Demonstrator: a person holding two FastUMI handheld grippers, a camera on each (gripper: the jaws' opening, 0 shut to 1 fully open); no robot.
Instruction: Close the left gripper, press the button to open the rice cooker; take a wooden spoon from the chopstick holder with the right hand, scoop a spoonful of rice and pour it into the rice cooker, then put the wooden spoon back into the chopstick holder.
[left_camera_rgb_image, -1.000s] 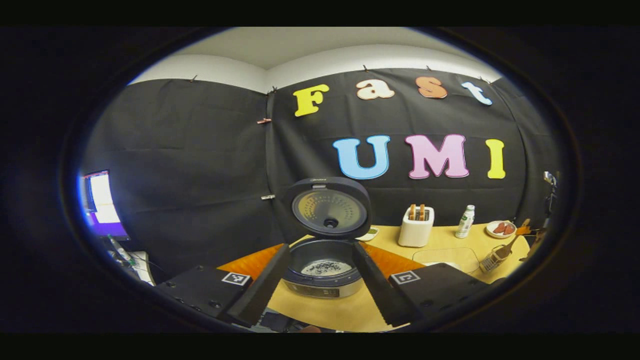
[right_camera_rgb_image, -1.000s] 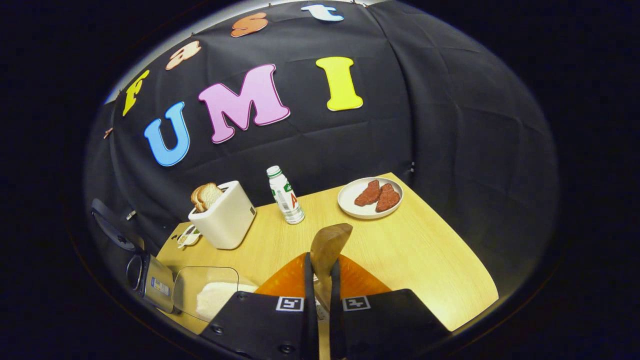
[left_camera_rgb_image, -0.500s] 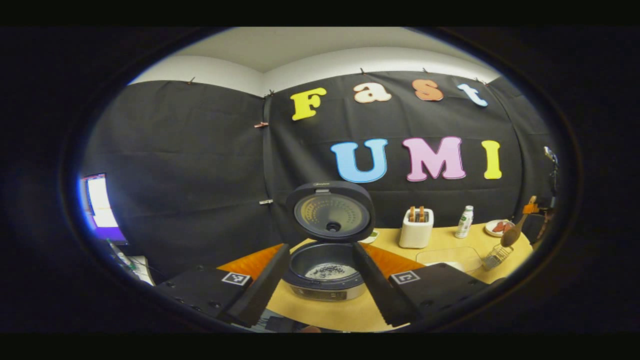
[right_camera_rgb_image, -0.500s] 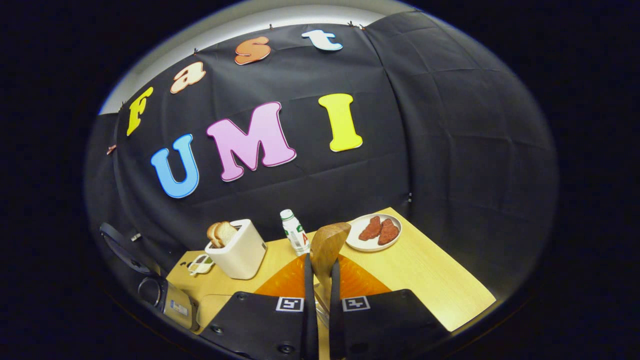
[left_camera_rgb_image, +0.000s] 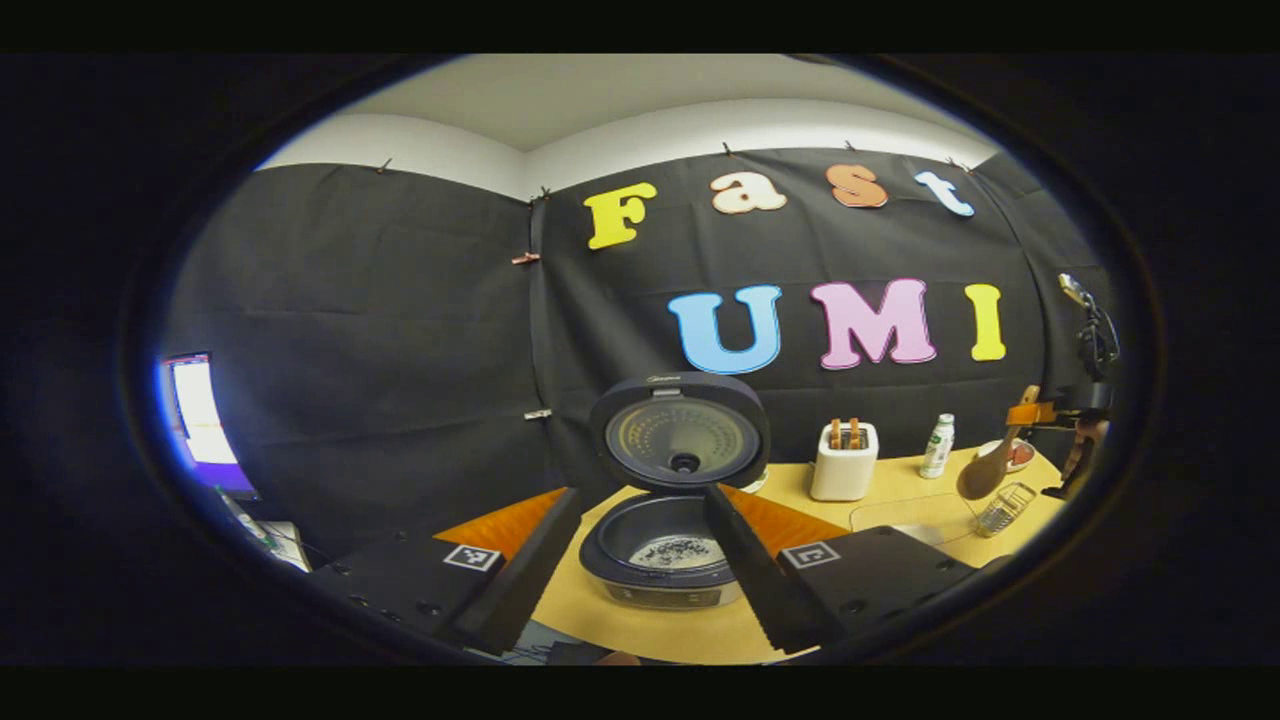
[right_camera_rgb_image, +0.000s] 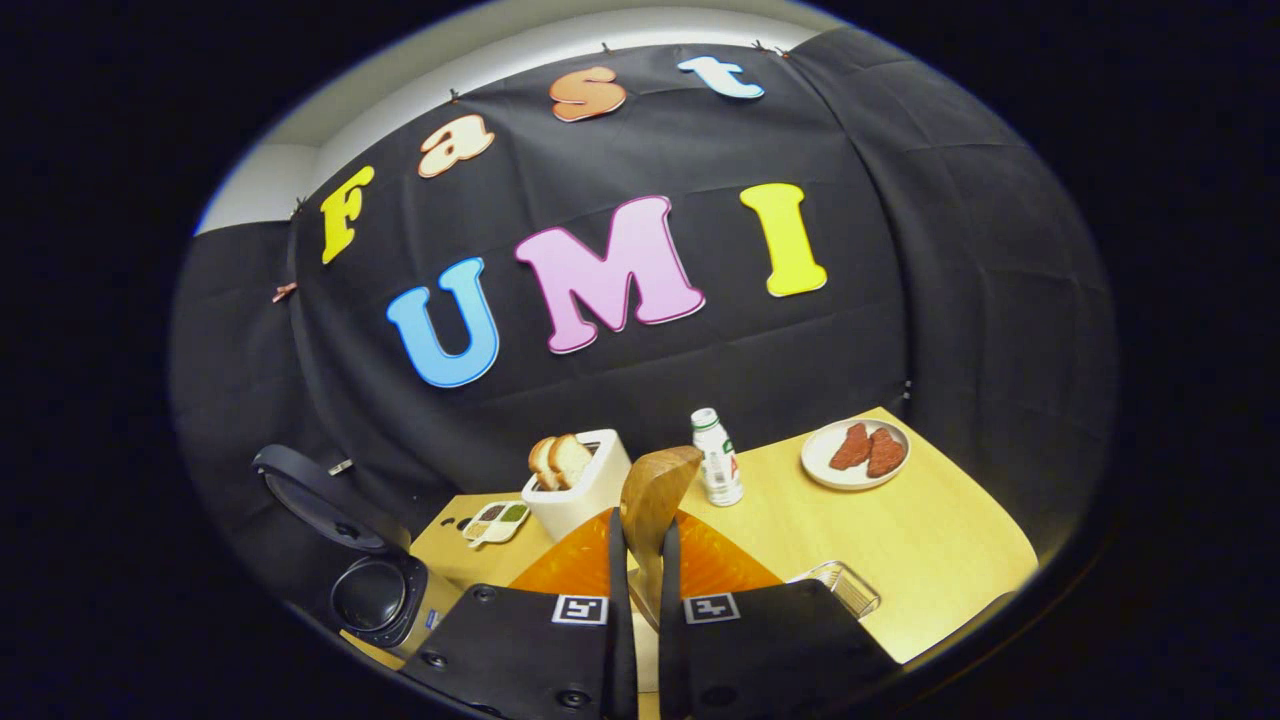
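- Left tool (left_camera_rgb_image: 630, 560): hovering with its fingers spread wide apart, framing the rice cooker (left_camera_rgb_image: 665, 555).
- Rice cooker: sitting on the bench (left_camera_rgb_image: 900, 500), lid (left_camera_rgb_image: 680, 430) standing upright, dark grains lying in the pot.
- Right tool (right_camera_rgb_image: 640, 600): clamping both fingers on the wooden spoon (right_camera_rgb_image: 655, 495), bowl pointing up.
- Chopstick holder (left_camera_rgb_image: 1003, 507): lying near the bench's right edge, below the raised spoon.

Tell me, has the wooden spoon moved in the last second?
Yes. In the left gripper view the wooden spoon, held by the right gripper, has risen out of the chopstick holder and now hangs above it, bowl down.
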